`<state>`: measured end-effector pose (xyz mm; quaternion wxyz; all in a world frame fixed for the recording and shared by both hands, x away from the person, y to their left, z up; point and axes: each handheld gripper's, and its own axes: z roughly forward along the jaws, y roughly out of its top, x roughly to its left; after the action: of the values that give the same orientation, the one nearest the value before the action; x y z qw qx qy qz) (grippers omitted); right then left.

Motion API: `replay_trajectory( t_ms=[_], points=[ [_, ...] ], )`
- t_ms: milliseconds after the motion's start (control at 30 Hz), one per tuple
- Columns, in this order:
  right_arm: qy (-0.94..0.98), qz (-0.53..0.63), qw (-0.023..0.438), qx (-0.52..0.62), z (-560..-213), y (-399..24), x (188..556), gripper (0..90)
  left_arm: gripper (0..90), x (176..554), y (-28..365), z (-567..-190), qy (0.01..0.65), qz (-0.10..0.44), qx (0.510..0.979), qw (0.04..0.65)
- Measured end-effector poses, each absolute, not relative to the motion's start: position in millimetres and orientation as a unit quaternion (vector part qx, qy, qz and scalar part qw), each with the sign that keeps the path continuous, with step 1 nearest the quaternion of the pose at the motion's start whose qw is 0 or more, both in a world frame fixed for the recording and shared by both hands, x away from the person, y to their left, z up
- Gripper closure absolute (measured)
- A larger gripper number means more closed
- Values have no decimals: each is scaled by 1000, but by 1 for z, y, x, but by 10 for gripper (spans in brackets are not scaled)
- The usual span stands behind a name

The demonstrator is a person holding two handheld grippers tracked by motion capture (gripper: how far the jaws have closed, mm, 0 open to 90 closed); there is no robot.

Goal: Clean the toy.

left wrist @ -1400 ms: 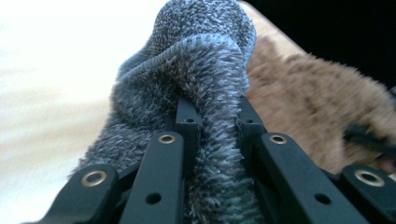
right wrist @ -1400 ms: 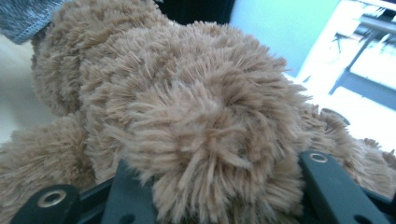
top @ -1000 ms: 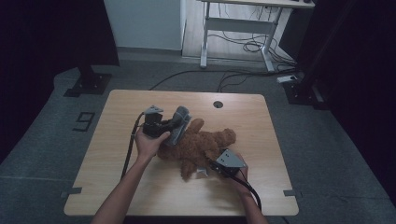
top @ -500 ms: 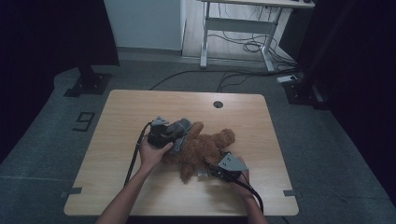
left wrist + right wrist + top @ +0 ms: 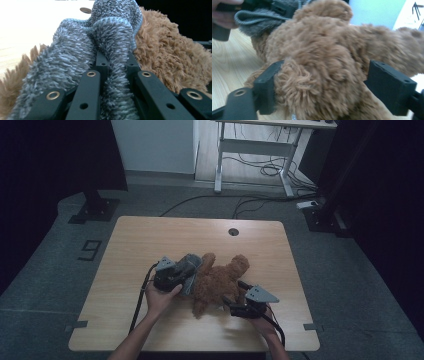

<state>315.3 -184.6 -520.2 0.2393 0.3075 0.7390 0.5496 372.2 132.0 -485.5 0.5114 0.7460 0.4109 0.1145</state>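
A brown teddy bear [image 5: 220, 280] lies near the middle of the wooden table [image 5: 150, 235]. My left gripper [image 5: 184, 270] is shut on a grey fuzzy cloth [image 5: 192, 279], which rests against the bear's left side. In the left gripper view the cloth [image 5: 75, 50] bulges between and over the jaws, with the bear's fur [image 5: 165, 50] to the right. My right gripper [image 5: 232, 291] sits at the bear's near right side. Its jaws have just been opening; the bear [image 5: 322, 57] lies between them, and the right pad [image 5: 389, 82] stands clear of the fur.
A round cable hole [image 5: 233, 231] sits at the table's far edge. Behind the table stands a white desk frame [image 5: 255, 150] with cables on the floor. Black stands [image 5: 95, 205] flank the table at the back corners.
My left hand has come down and nearer with the grey cloth, laying it on the bear. The right gripper's jaws have spread apart around the bear.
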Motion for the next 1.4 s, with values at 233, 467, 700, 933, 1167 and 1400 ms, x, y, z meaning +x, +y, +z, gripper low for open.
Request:
replay_trajectory(
  t_ms=[233, 467, 700, 933, 1167, 1400],
  points=[
    [732, 568, 194, 322, -512, -189, 319, 113, 797, 357, 138, -490, 408, 108, 734, 532],
    [710, 588, 155, 355, -501, -195, 326, 115, 797, 351, 139, -493, 403, 112, 732, 538],
    [733, 552, 150, 368, -512, -174, 341, 66, 797, 344, 141, -496, 403, 111, 727, 545],
    [764, 522, 146, 351, -521, -166, 338, 307, 796, 342, 142, -496, 405, 100, 726, 547],
    [767, 525, 194, 314, -527, -167, 322, 515, 786, 340, 136, -461, 403, 77, 737, 538],
    [767, 520, 226, 300, -530, -164, 316, 524, 783, 346, 71, -413, 340, 83, 765, 541]
  ],
)
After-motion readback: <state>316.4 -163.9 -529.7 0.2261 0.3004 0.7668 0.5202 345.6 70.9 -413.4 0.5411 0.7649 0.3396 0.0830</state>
